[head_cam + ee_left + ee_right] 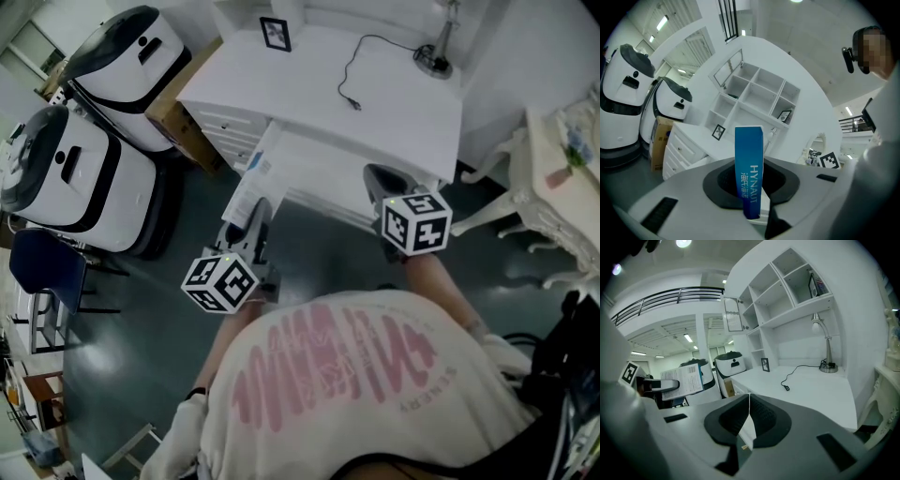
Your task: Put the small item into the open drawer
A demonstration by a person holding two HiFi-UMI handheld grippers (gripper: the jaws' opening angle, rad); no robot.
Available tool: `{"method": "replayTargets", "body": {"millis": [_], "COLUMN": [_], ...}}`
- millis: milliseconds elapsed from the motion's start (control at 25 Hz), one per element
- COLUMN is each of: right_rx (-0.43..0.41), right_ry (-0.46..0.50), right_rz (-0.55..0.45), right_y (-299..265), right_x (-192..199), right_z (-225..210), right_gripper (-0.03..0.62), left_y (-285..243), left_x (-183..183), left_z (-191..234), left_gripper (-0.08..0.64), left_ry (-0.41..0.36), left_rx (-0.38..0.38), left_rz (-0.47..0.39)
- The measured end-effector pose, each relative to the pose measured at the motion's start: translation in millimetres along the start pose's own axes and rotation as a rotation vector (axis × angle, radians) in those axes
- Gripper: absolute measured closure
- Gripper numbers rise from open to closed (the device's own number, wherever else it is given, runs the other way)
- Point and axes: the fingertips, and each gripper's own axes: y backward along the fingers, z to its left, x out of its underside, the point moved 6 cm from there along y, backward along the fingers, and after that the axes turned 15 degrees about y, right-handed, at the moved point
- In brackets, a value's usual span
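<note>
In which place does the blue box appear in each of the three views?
Head view: blue box left of centre, held in the left claw.
Left gripper view: blue box upright at centre, low in the picture.
Right gripper view: blue box at the left, its white printed side showing.
Shared landmark: picture frame on the desk.

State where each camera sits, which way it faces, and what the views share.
Head view: on the head, looking steeply down at the white desk; shirt, left tongs and right tongs show.
Left gripper view: rides the left tongs, facing the shelves; its tongs grip a blue box.
Right gripper view: rides the right tongs, shut and empty, facing the lamp.
Shared: the picture frame shows in all three.
</note>
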Motion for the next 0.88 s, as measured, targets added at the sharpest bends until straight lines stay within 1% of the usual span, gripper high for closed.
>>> {"method": "replayTargets", "body": {"millis": [200, 320, 480, 640, 880], "right_rx": [0.016, 0.023, 0.042, 0.056, 0.068], "right_ry": [-0.011, -0.017, -0.055, -0.082, -0.134], "right_rz": [0.031, 0.06, 0.104, 0.136, 0.17], "right_y": [-6.2, -6.8, -7.6, -12.6, -31.4], "right_x": [7.1, 17.2, 30.8, 41.6, 54.5], "right_z": [-0.7, -3.8, -13.8, -20.7, -36.6], "right_gripper": [0.571, 0.571, 0.571, 0.571, 0.571], "left_y": [-9.3, -19.7, -34.3, -49.2, -75.5], "left_x": [0.7, 9.5, 23.5, 34.0, 35.6], "left_z": [9.1, 12.8, 15.8, 23.5, 35.1], "left_gripper": [0.462, 0.462, 0.462, 0.462, 0.462], "left_ry": [0.012, 0.024, 0.046, 0.064, 0.059], "left_rx": [0.01, 0.018, 0.017, 0.008, -0.017], "left_rz": [0.029, 0.055, 0.113, 0.172, 0.224]}}
